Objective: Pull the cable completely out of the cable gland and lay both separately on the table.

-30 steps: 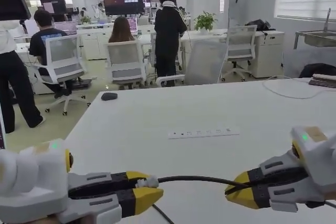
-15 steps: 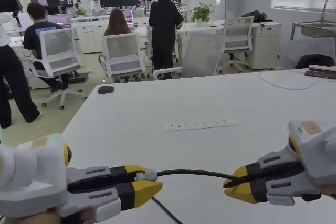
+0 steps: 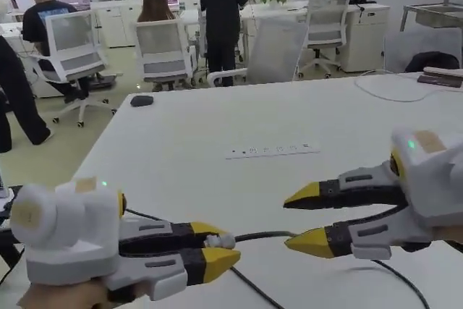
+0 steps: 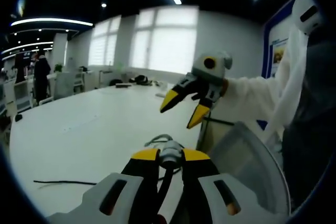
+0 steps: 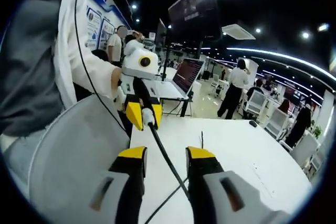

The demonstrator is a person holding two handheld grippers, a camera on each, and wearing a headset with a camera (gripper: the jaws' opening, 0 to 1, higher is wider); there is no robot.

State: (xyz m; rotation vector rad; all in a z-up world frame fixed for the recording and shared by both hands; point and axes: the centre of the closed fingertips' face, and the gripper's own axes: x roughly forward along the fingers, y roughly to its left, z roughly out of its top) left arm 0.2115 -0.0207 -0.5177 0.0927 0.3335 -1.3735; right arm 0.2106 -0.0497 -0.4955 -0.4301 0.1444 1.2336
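At the lower left of the head view, the left gripper (image 3: 228, 244) pinches the small, rounded, pale-grey cable gland (image 3: 215, 239) between its yellow-tipped jaws, and the thin, smooth black cable (image 3: 257, 236) runs rightward over the glossy white table (image 3: 181, 142) into the right gripper (image 3: 289, 222), whose jaws stand wide apart around it.

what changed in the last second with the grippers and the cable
The right gripper opened its jaws and let go of the cable, which now passes loose between them. The left gripper stays shut on the cable gland, and the cable still runs out of it. The table is as before; the wider shift is just the camera tilting down.
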